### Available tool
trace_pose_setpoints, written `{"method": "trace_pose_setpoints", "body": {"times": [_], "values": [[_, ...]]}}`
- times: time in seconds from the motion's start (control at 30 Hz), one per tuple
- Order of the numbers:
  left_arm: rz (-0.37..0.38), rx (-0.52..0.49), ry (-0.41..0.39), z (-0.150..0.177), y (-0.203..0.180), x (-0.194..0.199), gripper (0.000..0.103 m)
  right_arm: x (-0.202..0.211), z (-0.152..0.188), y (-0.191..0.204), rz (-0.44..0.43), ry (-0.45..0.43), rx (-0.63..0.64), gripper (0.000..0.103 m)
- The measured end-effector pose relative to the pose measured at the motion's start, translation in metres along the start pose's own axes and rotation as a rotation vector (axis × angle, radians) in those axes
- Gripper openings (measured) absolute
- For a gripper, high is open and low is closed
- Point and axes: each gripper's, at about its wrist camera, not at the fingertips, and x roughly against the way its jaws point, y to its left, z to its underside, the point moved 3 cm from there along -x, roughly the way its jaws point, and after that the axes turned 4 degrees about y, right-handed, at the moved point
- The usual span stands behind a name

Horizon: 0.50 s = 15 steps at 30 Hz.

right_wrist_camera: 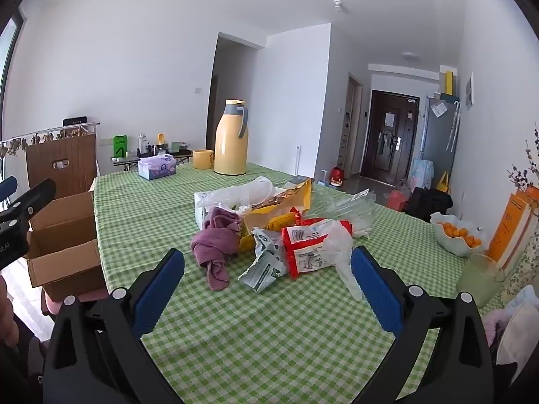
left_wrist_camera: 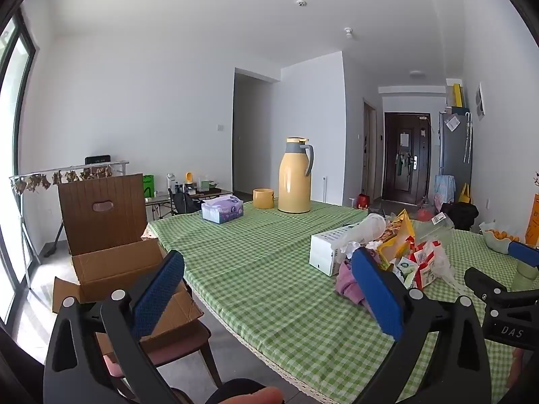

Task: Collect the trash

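Cardboard box (left_wrist_camera: 111, 269), flaps open, on a chair (left_wrist_camera: 175, 343) off the table's left edge, in front of the tall brown chair back.
Left gripper (left_wrist_camera: 269, 289) held over the near-left part of the table (left_wrist_camera: 256, 269); jaws wide apart, nothing between them but green checked cloth.
Tissue box (left_wrist_camera: 222, 208) at the far left of the table, then a yellow cup (left_wrist_camera: 263, 198) just beside a tall yellow thermos jug (left_wrist_camera: 295, 175), upright.
Trash pile (right_wrist_camera: 269, 229) mid-table, ahead of both grippers. Left to right in the right wrist view: white box (right_wrist_camera: 202, 208) at the back left under a clear plastic bag (right_wrist_camera: 249, 192); crumpled purple cloth (right_wrist_camera: 217, 242) in front; yellow wrapper (right_wrist_camera: 286, 205) tilted up behind; grey-white crumpled packet (right_wrist_camera: 266, 262); red and white packet (right_wrist_camera: 313, 245) partly under thin plastic film; clear plastic packaging (right_wrist_camera: 353, 208) at the far right of the heap.
Right gripper (right_wrist_camera: 267, 289) near the pile's front edge, touching nothing; jaws wide apart, empty.
Bowl of oranges (right_wrist_camera: 454, 235) at the table's right, well apart from the pile; pale green cup (right_wrist_camera: 478, 276) nearer, beside an orange box (right_wrist_camera: 512, 225).
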Motion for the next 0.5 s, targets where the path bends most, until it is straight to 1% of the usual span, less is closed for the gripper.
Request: {"method": "trace_pose_setpoints", "body": {"times": [0.17, 0.2, 0.23, 0.3, 0.5], "values": [[-0.012, 0.004, 0.008, 0.002, -0.002, 0.005, 0.096, 0.0, -0.001, 0.004, -0.025, -0.005, -0.018, 0.095], [0.002, 0.02, 0.019, -0.004, 0.003, 0.003, 0.096, 0.003, -0.002, -0.006, -0.013, -0.005, -0.018, 0.095], [0.003, 0.017, 0.018, -0.004, 0.003, 0.004, 0.096, 0.004, -0.002, -0.006, -0.011, -0.006, -0.016, 0.095], [0.013, 0.019, 0.027, -0.003, 0.004, 0.001, 0.096, 0.001, -0.003, -0.005, -0.013, -0.004, -0.02, 0.095], [0.01, 0.027, 0.03, -0.007, 0.011, 0.0, 0.096, 0.006, -0.003, 0.0, 0.004, -0.016, -0.006, 0.095]]}}
